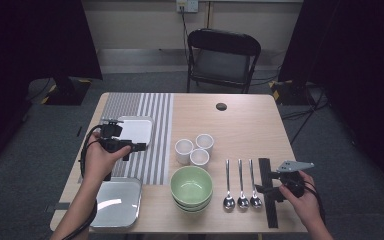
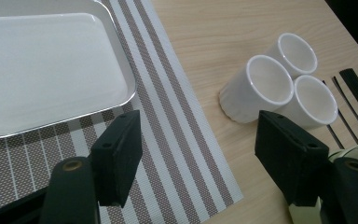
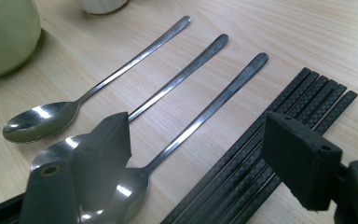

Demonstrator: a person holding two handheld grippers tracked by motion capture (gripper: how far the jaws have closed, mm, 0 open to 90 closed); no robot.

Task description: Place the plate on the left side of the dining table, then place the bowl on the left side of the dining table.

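In the high view the left gripper (image 1: pixel 141 147) hovers at centre left of the frame over the striped placemat (image 1: pixel 152 130), its jaws spread wide with nothing between them; in the left gripper view the same jaws stand apart over bare mat, with a white tray (image 2: pixel 51 65) at upper left, empty, and three white cups (image 2: pixel 279 84) at upper right, also empty, clustered so they touch one another. Those cups (image 1: pixel 195 148) sit mid-frame in the high view, just beside the mat's right edge. Below them stand the stacked green bowls (image 1: pixel 191 187), the top one empty; their pale green rim peeps in at the lower right of the left gripper view, behind the right-hand jaw. At lower left of the high view a second metal tray (image 1: pixel 117 202) lies at the table's near edge, empty, partly crossed by the person's left forearm. The right gripper (image 1: pixel 261 190) rests at lower right, jaws released, holding nothing; in the right gripper view they straddle the third spoon (image 3: pixel 205 112) and the bundle of black chopsticks (image 3: pixel 279 140), one jaw covering part of that spoon's bowl. Three spoons (image 1: pixel 240 185) lie side by side between the bowls and the chopsticks (image 1: pixel 267 192). A folding chair (image 1: pixel 222 57) stands beyond the table's far edge.
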